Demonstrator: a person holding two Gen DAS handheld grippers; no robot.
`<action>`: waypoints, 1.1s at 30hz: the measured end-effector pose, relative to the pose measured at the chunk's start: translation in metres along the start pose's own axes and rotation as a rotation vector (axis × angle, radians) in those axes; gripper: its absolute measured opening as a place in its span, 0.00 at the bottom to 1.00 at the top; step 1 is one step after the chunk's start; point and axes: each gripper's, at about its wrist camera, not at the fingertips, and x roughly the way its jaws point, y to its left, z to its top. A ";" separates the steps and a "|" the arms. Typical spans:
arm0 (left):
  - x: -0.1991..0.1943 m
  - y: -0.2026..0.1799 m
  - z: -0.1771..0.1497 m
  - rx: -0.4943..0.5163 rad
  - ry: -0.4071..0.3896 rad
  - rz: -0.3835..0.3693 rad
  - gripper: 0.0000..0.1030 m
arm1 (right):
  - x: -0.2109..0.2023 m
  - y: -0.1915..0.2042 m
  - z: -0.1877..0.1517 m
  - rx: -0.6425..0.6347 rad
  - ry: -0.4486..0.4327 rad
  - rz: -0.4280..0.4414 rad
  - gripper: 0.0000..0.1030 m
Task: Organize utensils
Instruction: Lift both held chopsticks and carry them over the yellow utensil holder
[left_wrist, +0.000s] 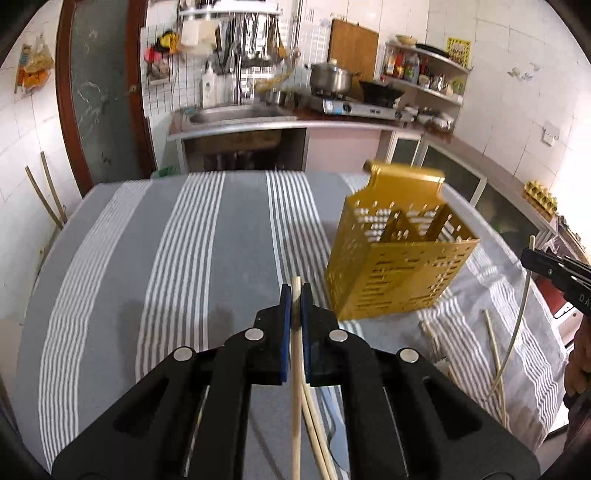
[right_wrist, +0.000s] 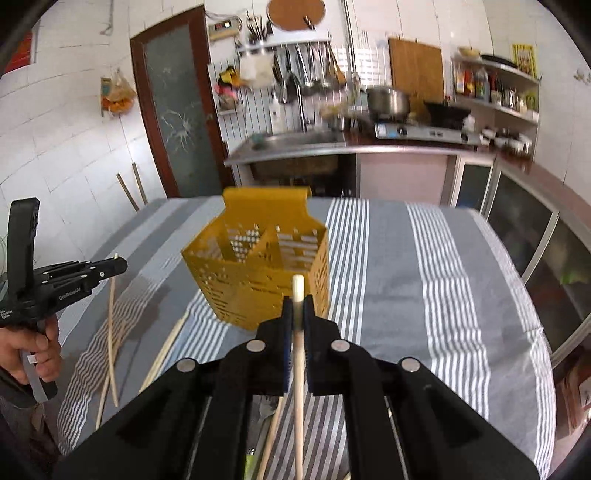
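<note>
A yellow perforated utensil holder stands upright on the striped tablecloth, its divided compartments showing nothing inside. My left gripper is shut on a pale wooden chopstick, held above the cloth to the left of the holder. In the right wrist view that same left gripper is at the far left. My right gripper is shut on another chopstick in front of the holder. At the left wrist view's right edge, the right gripper appears with its stick.
Several loose chopsticks lie on the cloth between the grippers. A person's hand grips the left tool's handle. Behind the table run a counter with a sink, a gas stove and a pot.
</note>
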 end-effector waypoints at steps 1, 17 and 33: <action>-0.005 -0.001 0.002 0.003 -0.018 0.005 0.04 | -0.005 0.001 0.002 -0.001 -0.018 -0.003 0.06; -0.080 -0.036 0.037 0.033 -0.235 0.008 0.04 | -0.061 0.007 0.036 -0.004 -0.199 -0.018 0.06; -0.094 -0.045 0.046 0.037 -0.266 0.003 0.04 | -0.083 0.007 0.042 0.002 -0.250 -0.043 0.06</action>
